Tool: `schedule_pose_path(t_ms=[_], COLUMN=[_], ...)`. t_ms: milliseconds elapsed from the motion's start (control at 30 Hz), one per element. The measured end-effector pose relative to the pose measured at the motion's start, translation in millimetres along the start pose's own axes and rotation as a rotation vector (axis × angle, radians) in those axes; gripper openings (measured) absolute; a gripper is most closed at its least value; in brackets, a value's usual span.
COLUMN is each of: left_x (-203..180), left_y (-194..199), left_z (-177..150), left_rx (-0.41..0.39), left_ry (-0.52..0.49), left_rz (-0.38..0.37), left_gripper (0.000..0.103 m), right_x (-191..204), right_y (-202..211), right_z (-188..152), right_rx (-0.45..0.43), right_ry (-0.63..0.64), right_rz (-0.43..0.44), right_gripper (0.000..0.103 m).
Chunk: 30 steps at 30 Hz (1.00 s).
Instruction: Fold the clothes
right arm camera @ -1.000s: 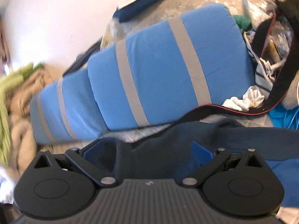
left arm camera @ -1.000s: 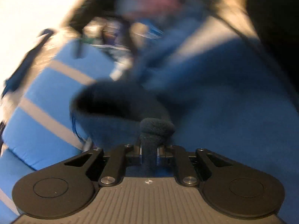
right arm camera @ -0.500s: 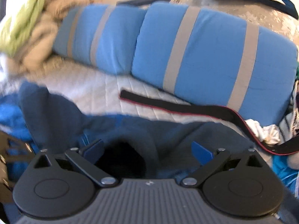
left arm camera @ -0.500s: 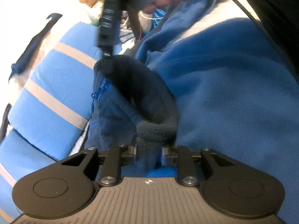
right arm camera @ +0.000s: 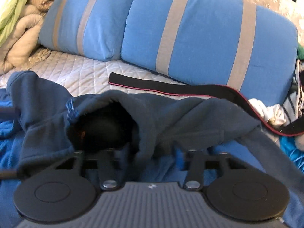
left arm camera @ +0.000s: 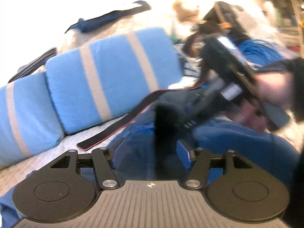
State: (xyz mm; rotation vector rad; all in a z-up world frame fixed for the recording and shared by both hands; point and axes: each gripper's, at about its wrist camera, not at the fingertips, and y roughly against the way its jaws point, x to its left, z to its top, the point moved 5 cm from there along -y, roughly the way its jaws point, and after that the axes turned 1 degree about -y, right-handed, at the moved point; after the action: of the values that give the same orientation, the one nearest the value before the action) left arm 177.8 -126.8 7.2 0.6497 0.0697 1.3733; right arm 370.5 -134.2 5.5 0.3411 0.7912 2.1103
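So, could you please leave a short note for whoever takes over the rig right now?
Left tongs: jaws opening, with a dark fold of the navy fleece between them and the pads not pressing.
Right tongs: jaws closing over the fleece's edge; the cloth hides whether the pads grip yet.
The fleece lies crumpled on the quilted bed, in front of the striped pillows and next to a black strap.
Done: no fold visible.
Left: spread it flat, then fold it.
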Motion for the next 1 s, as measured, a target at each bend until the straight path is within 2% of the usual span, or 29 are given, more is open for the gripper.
schedule_pose_path(t_ms=[67,167,200,300,333,367,400,500,533,567,600,633,667,700,767,833,933,1000], left_x=[-4,-11,-13,-16,-18,-21,-22,-15,-10,-3,4,12,19,26,40,55,67,65], left_y=[-19,-46,-50,-36,-30,-27,-24,-21,-21,-21,-18,-14,-10,-5,10,23,38,41], left_z=[-4,-24,-31,-44,-47,-51,-54,-66,-69,-71,-71,-70,-67,-64,-58,-53,-47,-52], left_rx=[0.094,0.235,0.257,0.232,0.232,0.231,0.231,0.262,0.278,0.293,0.301,0.301,0.296,0.291,0.271,0.253,0.239,0.258], left_ry=[-0.072,-0.207,-0.247,-0.323,-0.357,-0.403,-0.453,-0.521,-0.509,-0.490,-0.462,-0.433,-0.406,-0.381,-0.336,-0.294,-0.241,-0.255], left_rz=[0.058,0.118,0.143,0.199,0.228,0.262,0.295,0.384,0.395,0.406,0.416,0.423,0.431,0.436,0.434,0.428,0.403,0.389], left_gripper=[0.058,0.058,0.059,0.060,0.059,0.059,0.059,0.058,0.053,0.041,0.036,0.030,0.026,0.026,0.026,0.026,0.026,0.026], right_x=[3,7,8,11,11,11,11,11,11,11,11,12,13,13,15,17,33,52], right_y=[0,1,2,4,4,4,5,7,7,7,6,5,6,9,19,29,43,50], right_z=[-4,-4,-3,-2,-2,-2,-1,6,9,11,12,12,12,12,12,7,-8,-20], right_rx=[0.009,0.019,0.022,0.028,0.027,0.025,0.020,-0.013,-0.023,-0.032,-0.037,-0.040,-0.035,-0.030,-0.030,-0.019,-0.002,-0.001], right_ry=[-0.023,-0.001,0.008,0.024,0.032,0.039,0.043,0.058,0.064,0.072,0.083,0.093,0.098,0.097,0.096,0.126,0.235,0.338], right_rz=[0.012,0.007,0.004,0.001,-0.008,-0.019,-0.033,-0.071,-0.088,-0.104,-0.114,-0.116,-0.114,-0.117,-0.136,-0.139,-0.135,-0.151], right_gripper=[0.024,0.023,0.023,0.023,0.026,0.033,0.050,0.068,0.068,0.067,0.065,0.055,0.032,0.025,0.018,0.017,0.017,0.016])
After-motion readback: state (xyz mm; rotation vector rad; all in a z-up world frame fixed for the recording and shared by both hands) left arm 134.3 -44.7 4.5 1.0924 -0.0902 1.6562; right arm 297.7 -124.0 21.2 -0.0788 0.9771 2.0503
